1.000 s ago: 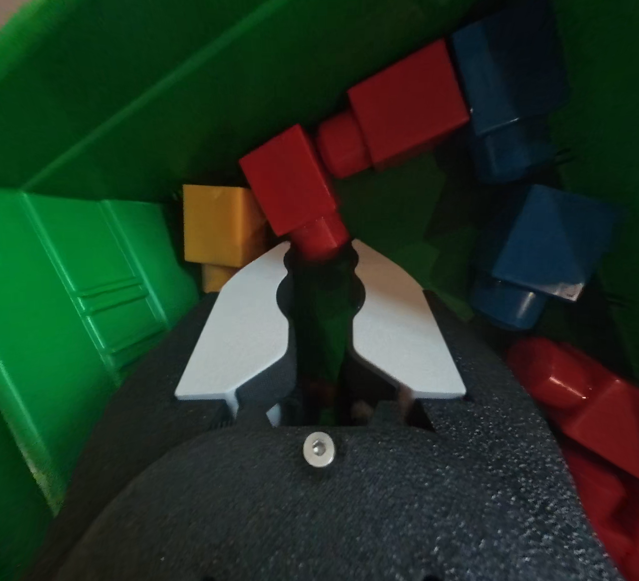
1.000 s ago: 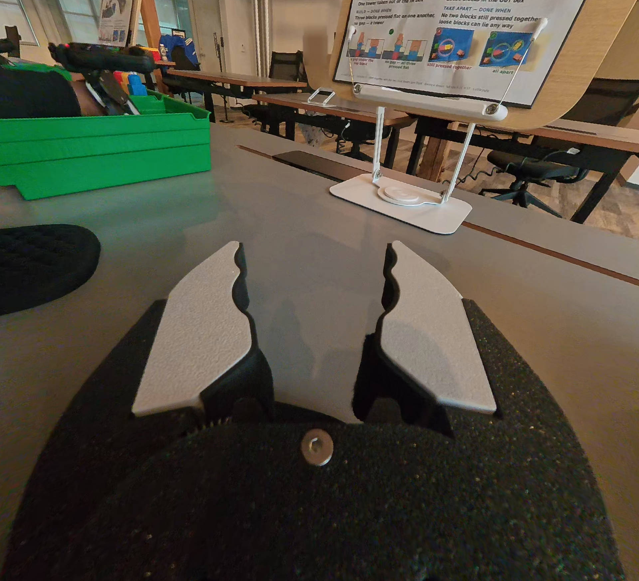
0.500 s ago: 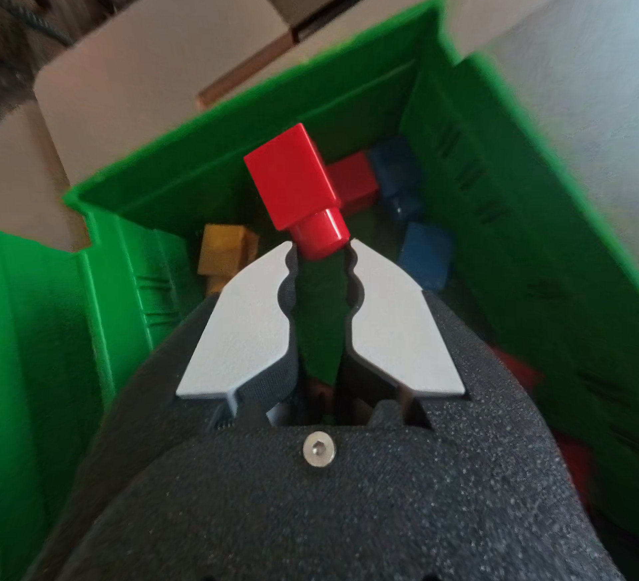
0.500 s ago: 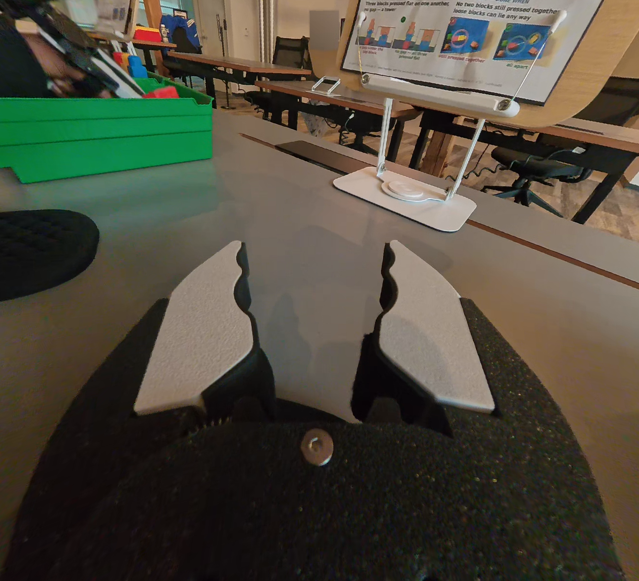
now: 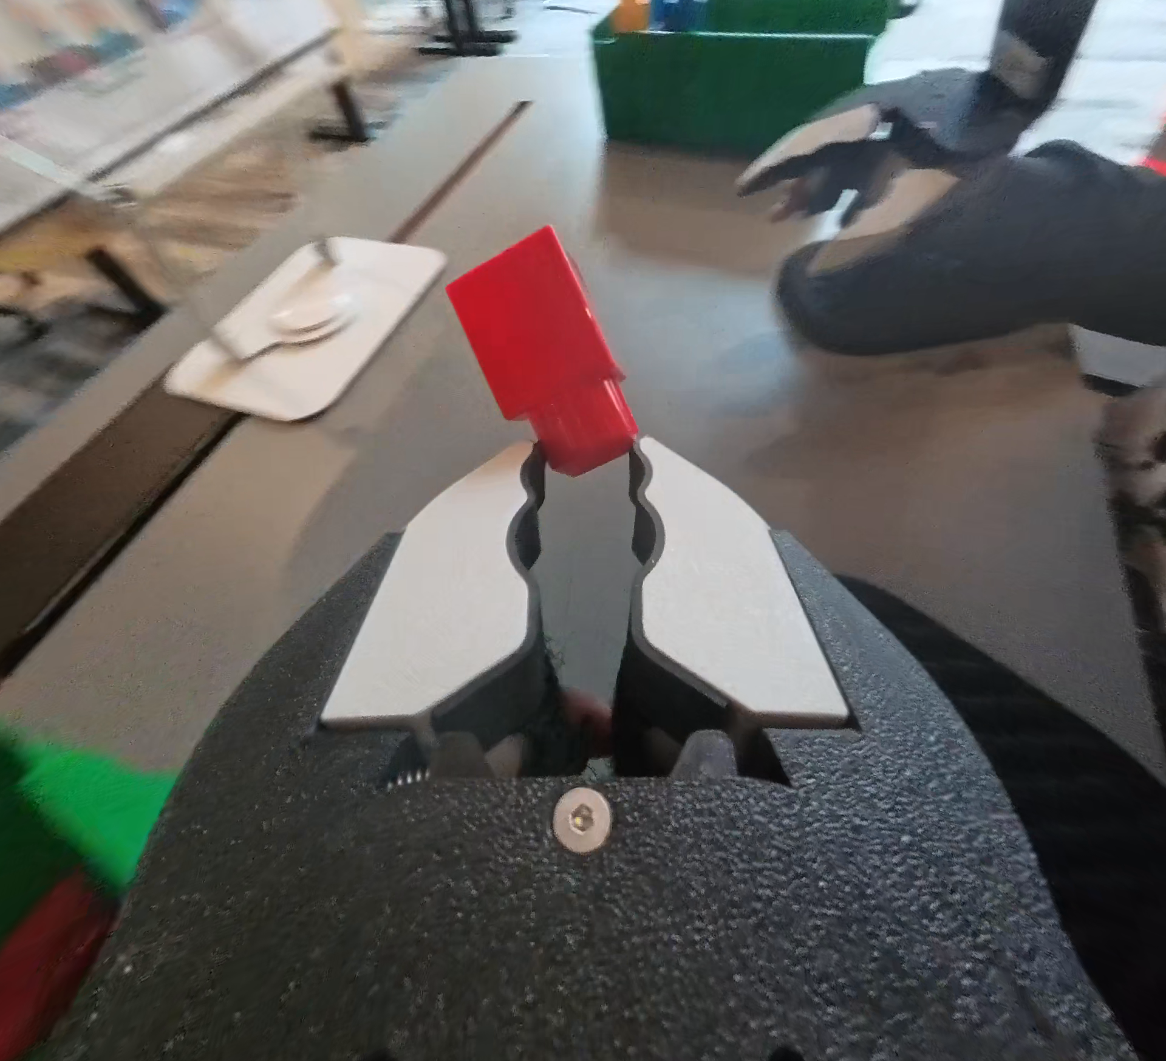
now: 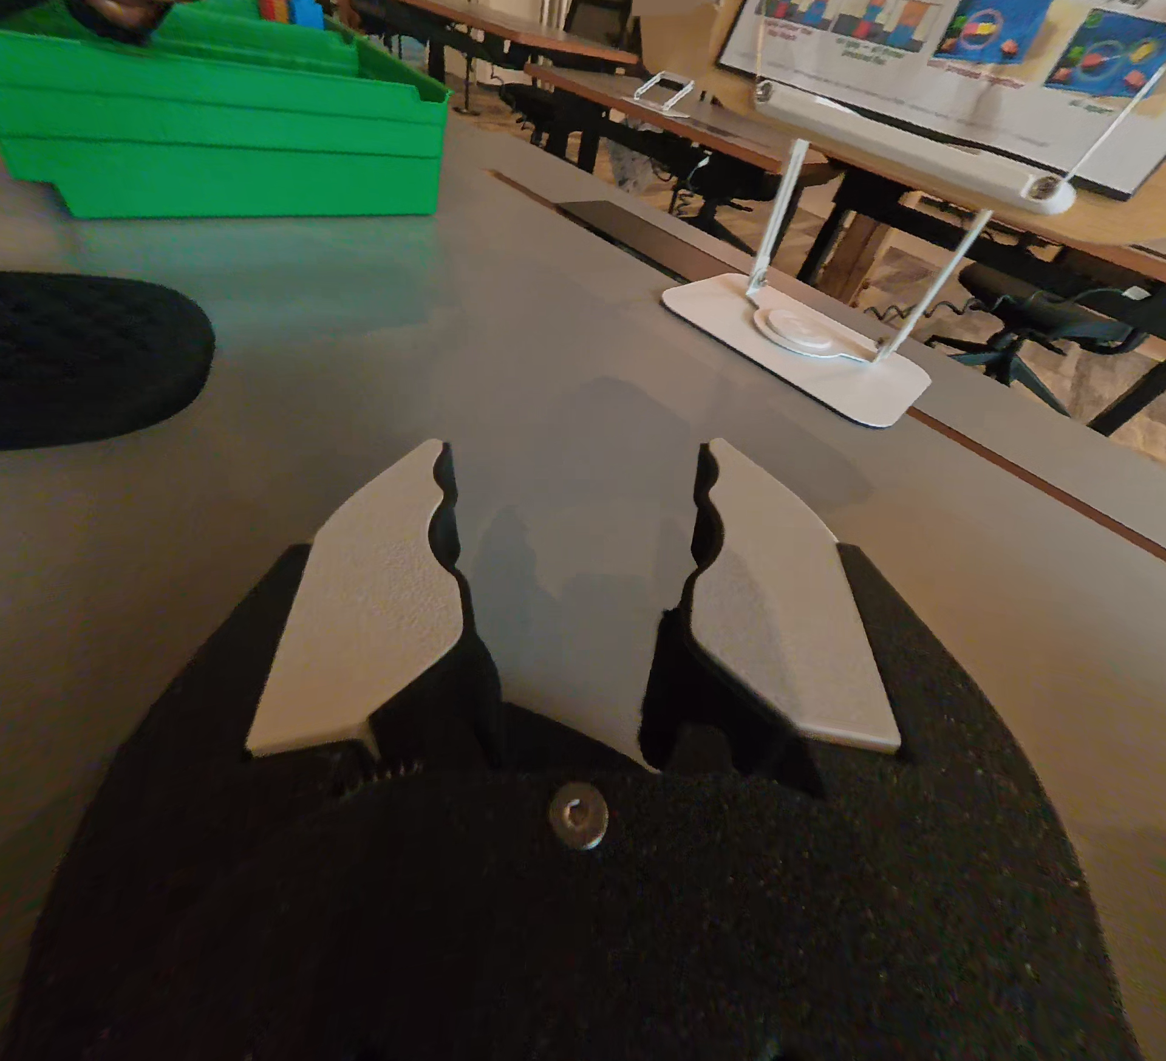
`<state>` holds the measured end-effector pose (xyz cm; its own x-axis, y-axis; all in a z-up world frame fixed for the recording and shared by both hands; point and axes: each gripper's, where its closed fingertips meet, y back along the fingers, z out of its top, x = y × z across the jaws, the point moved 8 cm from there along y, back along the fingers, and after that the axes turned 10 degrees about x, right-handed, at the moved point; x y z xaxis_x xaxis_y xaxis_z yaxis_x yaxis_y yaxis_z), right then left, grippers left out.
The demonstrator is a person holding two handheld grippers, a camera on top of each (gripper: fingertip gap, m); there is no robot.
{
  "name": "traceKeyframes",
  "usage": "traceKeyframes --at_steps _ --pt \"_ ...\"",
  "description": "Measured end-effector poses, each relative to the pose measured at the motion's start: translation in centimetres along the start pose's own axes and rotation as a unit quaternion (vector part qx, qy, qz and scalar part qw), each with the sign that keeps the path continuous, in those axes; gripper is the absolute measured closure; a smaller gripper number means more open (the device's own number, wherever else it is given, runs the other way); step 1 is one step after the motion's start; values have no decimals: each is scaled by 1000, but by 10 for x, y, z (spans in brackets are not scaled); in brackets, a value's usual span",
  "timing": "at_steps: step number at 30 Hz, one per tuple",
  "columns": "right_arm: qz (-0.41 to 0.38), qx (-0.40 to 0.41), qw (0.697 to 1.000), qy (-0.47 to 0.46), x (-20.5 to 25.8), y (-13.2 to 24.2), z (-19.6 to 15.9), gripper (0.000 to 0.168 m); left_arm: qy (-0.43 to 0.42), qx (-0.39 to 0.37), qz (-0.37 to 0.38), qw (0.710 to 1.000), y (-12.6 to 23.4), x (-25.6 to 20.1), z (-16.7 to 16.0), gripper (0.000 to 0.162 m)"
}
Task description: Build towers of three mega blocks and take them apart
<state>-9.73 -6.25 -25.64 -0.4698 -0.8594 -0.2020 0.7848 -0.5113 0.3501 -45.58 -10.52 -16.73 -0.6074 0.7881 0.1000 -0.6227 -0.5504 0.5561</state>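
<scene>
Red block (image 5: 536,330) lifted clear of green bin (image 6: 221,147), instruction sheet (image 6: 984,2) blurred

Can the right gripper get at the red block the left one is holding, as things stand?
Probably yes. The right gripper is open and empty, low over bare table. The left gripper holds the red block by its stud, body sticking out free in the air. Nothing stands between them.
</scene>
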Motion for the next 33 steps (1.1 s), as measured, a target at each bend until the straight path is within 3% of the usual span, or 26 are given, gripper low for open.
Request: traceKeyframes --at_steps 10,21,24,26,30,33 --pt "182 15 978 105 31 -3 2 94 -109 83 -176 975 -97 -93 2 137" --pt "344 -13 938 51 45 -4 15 97 -177 113 -244 947 -131 -130 9 137" --pt "361 -15 931 52 48 -4 17 107 -184 113 -252 943 -133 -134 11 137" --pt "357 -14 932 62 48 -4 16 128 -186 110 -258 942 -133 -136 12 136" --pt "340 -56 938 49 42 3 21 131 -169 73 -248 951 -131 -134 19 136" --pt "309 -114 944 6 32 11 29 132 -107 -15 -240 965 -125 -126 30 120"
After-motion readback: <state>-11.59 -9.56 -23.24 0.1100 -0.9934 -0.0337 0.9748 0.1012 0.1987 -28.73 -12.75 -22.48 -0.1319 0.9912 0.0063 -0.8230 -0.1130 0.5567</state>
